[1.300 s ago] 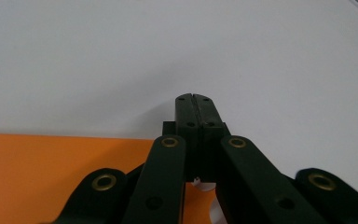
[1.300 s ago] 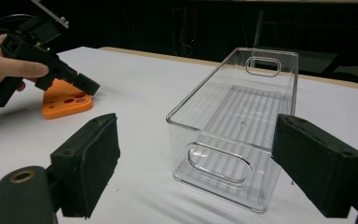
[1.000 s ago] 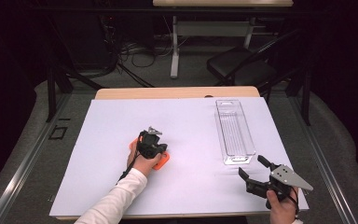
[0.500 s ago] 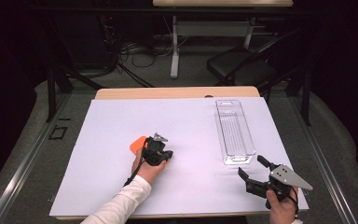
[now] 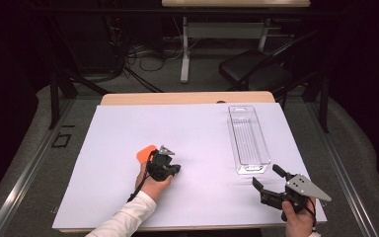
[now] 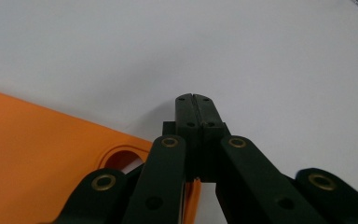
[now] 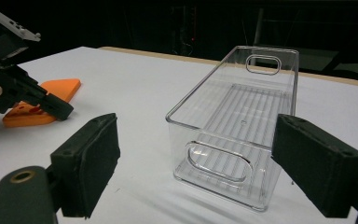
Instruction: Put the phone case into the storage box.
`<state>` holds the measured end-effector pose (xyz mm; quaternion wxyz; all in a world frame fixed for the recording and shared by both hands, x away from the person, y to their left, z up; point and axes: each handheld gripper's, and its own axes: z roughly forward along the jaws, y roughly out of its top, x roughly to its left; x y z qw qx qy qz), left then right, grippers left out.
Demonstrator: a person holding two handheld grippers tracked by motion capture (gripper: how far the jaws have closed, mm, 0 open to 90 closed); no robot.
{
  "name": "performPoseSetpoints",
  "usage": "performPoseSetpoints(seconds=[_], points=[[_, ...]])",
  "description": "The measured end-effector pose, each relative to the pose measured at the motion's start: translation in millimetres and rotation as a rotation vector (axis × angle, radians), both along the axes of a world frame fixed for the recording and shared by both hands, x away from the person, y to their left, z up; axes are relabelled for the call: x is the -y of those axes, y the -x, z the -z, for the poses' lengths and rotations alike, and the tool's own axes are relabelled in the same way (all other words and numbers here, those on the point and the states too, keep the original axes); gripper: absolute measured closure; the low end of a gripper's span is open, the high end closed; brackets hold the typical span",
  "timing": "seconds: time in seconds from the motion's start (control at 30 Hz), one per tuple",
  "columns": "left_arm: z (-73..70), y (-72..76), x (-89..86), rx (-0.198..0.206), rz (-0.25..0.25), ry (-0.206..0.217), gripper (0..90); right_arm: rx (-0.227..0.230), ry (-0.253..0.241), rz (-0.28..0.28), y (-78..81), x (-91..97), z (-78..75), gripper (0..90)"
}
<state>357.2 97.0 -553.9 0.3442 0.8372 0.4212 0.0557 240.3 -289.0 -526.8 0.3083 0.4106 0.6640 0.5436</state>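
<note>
A flat orange piece [image 5: 145, 154] with a rounded hole lies on the white sheet [image 5: 128, 133] left of centre. My left gripper [image 5: 175, 170] is shut, its jaws pressed together with nothing between the tips. In the left gripper view its tips [image 6: 193, 97] sit just past the orange piece [image 6: 37, 154], over bare sheet. At the front right my right gripper [image 5: 266, 176] stands open and empty, aimed at the near end of a clear plastic bin [image 5: 237, 140]. In the right gripper view the bin [image 7: 223, 186] stands between and beyond the wide jaws [image 7: 196, 140], apart from them.
The bin is long, empty, and has a handle slot at each end. The white sheet covers most of the wooden table [image 5: 187, 98]. Beyond the far edge stand a dark chair [image 5: 256, 69] and floor cables [image 5: 143, 54].
My left gripper has slid to the right, off the orange piece, which now shows at its upper left. The right gripper has kept still.
</note>
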Motion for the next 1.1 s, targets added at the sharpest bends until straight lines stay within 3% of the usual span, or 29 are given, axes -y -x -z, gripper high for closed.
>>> performPoseSetpoints(seconds=[0.67, 0.8, 0.87, 1.1], points=[[-1.6, 29.8, -40.2, 0.007, -0.013, -0.033, 90.0, -0.002, 0.004, -0.004, 1.1, 0.0, -0.5, 14.4], [-0.1, 33.4, -48.2, 0.010, -0.036, -0.010, 90.0, 0.002, 0.000, -0.003, 1.5, -0.3, -0.6, 14.4], [-0.6, 34.3, -52.2, 0.012, -0.027, -0.021, 90.0, 0.001, 0.003, -0.002, 1.8, -0.2, -0.8, 14.4], [-0.7, 38.3, -66.8, 0.003, -0.064, -0.013, 90.0, 0.005, 0.002, -0.002, 2.1, -0.1, -1.1, 14.4]])
